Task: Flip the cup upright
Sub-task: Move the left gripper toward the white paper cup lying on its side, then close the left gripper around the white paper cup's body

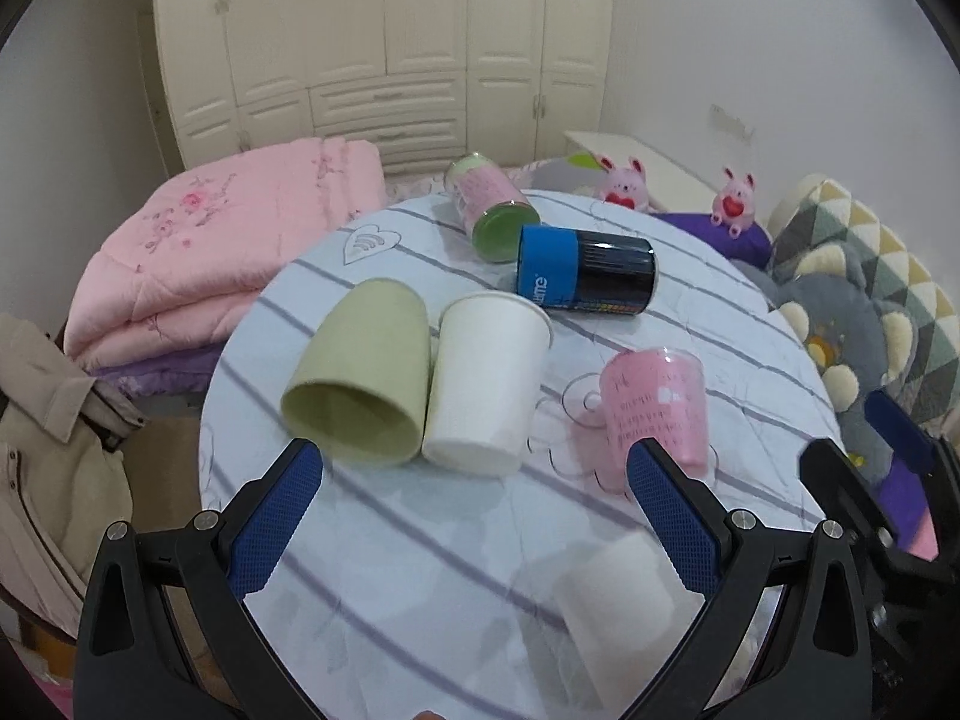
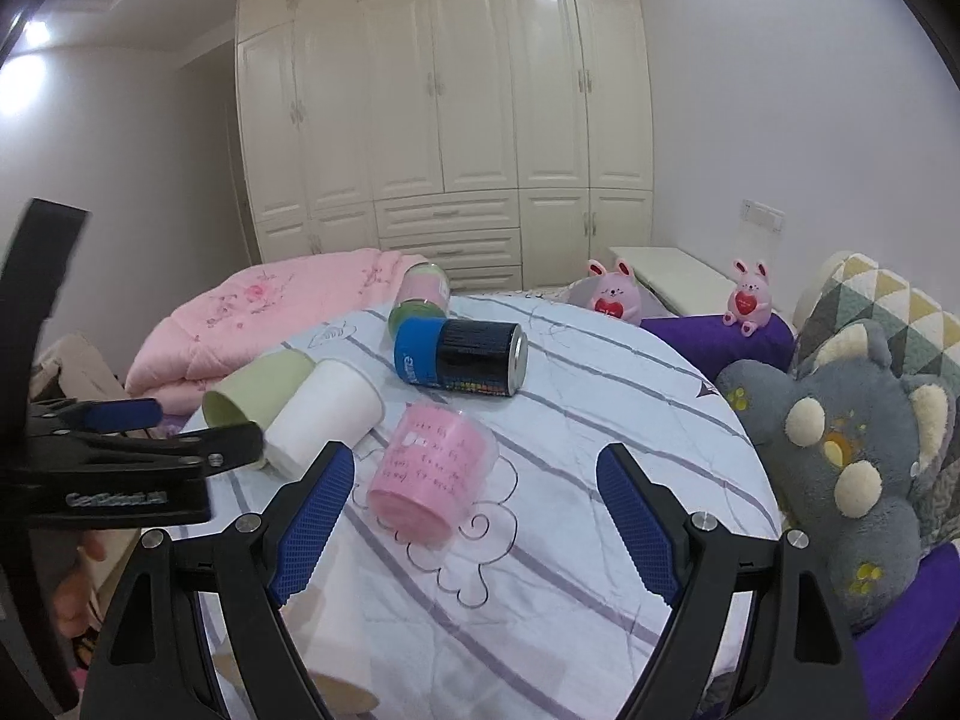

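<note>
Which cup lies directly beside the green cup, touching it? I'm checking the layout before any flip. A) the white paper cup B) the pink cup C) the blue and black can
A: the white paper cup lies on its side against the green cup, while the pink cup lies apart.

Soft, even indoor light; fisheye-bent, dark-vignetted edges; glaring lamp upper left; slight blur.

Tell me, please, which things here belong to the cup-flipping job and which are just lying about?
Job: green cup, white paper cup, pink cup, pink-and-green cup, blue-and-black cup, all on their sides; a blurred white cup nearest; left claw and right claw, both open.
Lying about: pink quilt, two pink bunnies, grey plush.
</note>
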